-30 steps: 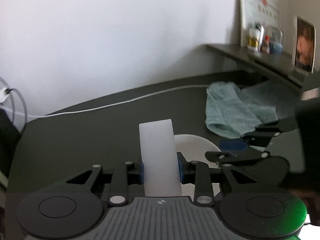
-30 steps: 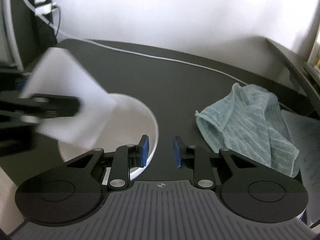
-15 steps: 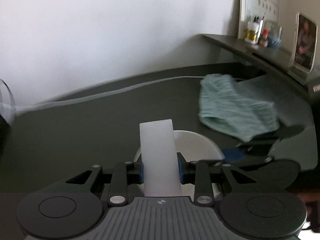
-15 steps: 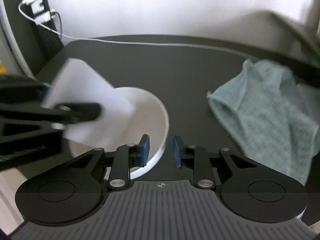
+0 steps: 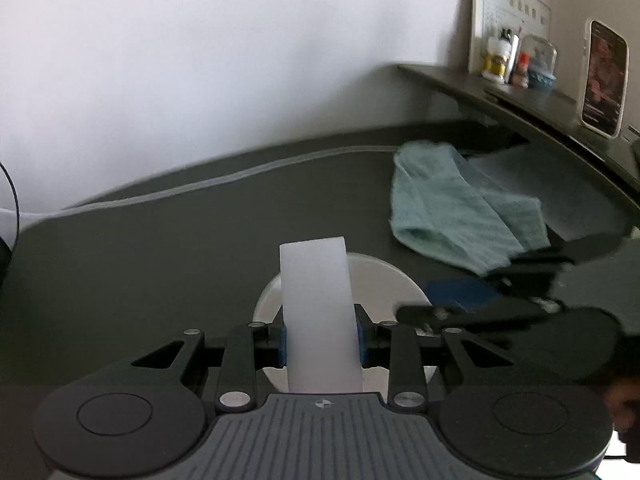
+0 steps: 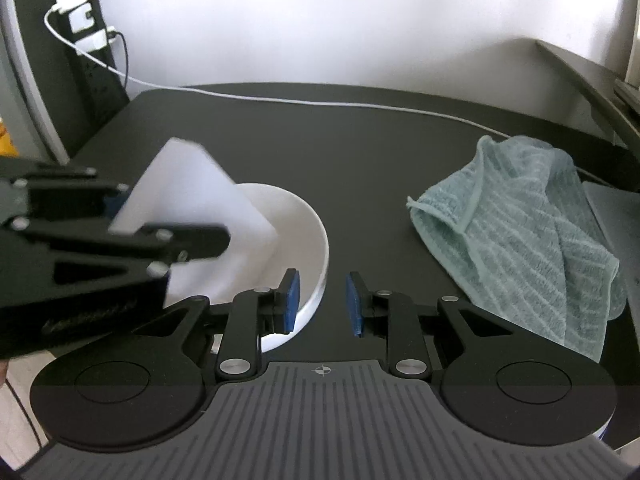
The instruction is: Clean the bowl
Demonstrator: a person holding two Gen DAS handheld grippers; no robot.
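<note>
A white bowl (image 6: 308, 216) sits on the dark table (image 6: 360, 140). My left gripper (image 5: 322, 344) is shut on a white sponge block (image 5: 316, 300), held tilted over the bowl's inside. In the right wrist view that gripper (image 6: 160, 216) and its sponge (image 6: 200, 196) come in from the left and cover much of the bowl. My right gripper (image 6: 322, 304) is open at the bowl's near right rim, with one blue pad (image 6: 291, 300) inside the rim and the other outside. It shows blurred at the right as the right gripper (image 5: 440, 302) in the left wrist view, beside the bowl (image 5: 384, 280).
A teal towel (image 6: 516, 232) lies crumpled to the right of the bowl, partly on a grey mat (image 5: 560, 188). A white cable (image 6: 340, 102) crosses the back of the table to a power strip (image 6: 80, 20). A shelf (image 5: 500, 92) holds bottles and frames.
The right gripper has shifted along the bowl's rim and its view has swung left, so the towel now lies further right. The left gripper still holds the sponge over the bowl.
</note>
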